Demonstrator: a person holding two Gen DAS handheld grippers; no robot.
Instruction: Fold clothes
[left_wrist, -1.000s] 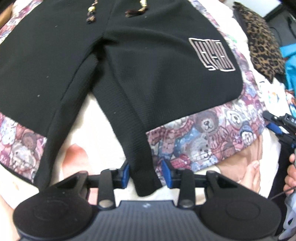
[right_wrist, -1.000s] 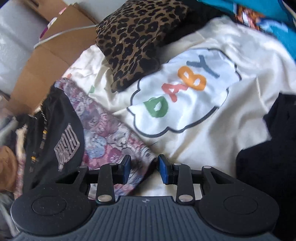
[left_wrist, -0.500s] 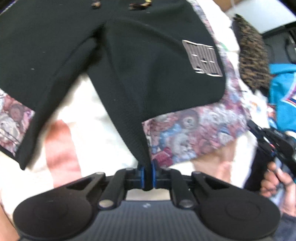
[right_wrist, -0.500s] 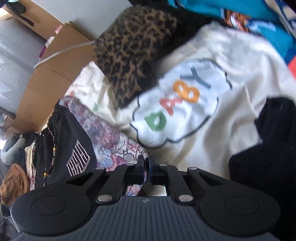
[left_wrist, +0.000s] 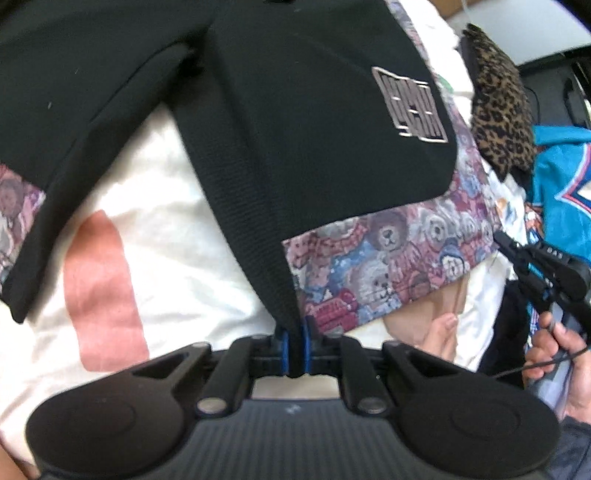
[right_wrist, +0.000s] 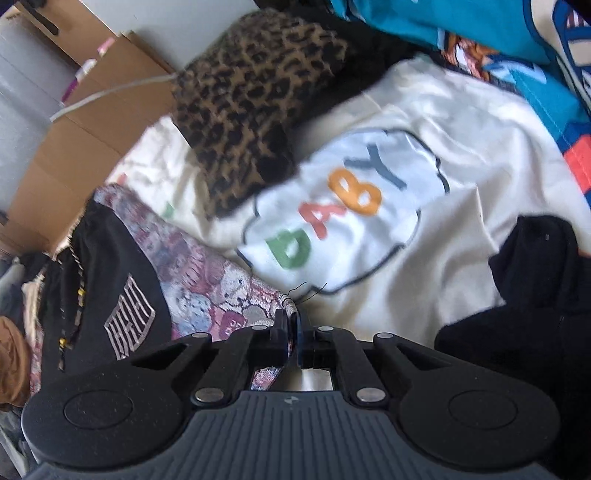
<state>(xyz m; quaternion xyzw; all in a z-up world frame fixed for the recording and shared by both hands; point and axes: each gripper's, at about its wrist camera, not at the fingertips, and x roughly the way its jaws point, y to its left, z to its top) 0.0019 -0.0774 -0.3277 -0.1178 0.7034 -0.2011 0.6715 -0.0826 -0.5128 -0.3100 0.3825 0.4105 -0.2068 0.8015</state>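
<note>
The left gripper (left_wrist: 293, 345) pointed steeply down at the bed, its jaws clamped on the inner hem corner of one leg of the black shorts (left_wrist: 295, 147). The right gripper (right_wrist: 291, 334) also tilted down, its jaws pressed together on the outer corner of the same leg's teddy-bear print hem panel (right_wrist: 207, 280). In the left wrist view the right gripper (left_wrist: 543, 269) showed at the right edge, carried by a hand (left_wrist: 554, 350) whose fingers wrapped its handle; whether its jaws were together could not be told from that view.

The shorts lay spread flat on the cream bedsheet (left_wrist: 177, 221), legs toward the cameras, the one gripped leg stretched between the two grippers. There was one pair of shorts, with two legs, each ending in a bear-print band, and one silver logo patch (left_wrist: 410, 105) on the gripped leg. Two grippers were in view. Beyond the shorts sat one leopard-print cushion (right_wrist: 258, 96), one turquoise garment (right_wrist: 461, 33), one dark garment (right_wrist: 528, 295) at the right and one cardboard box (right_wrist: 92, 140). The sheet carried one cloud print reading "BABY" (right_wrist: 343, 210) and one pink patch (left_wrist: 99, 291).
</note>
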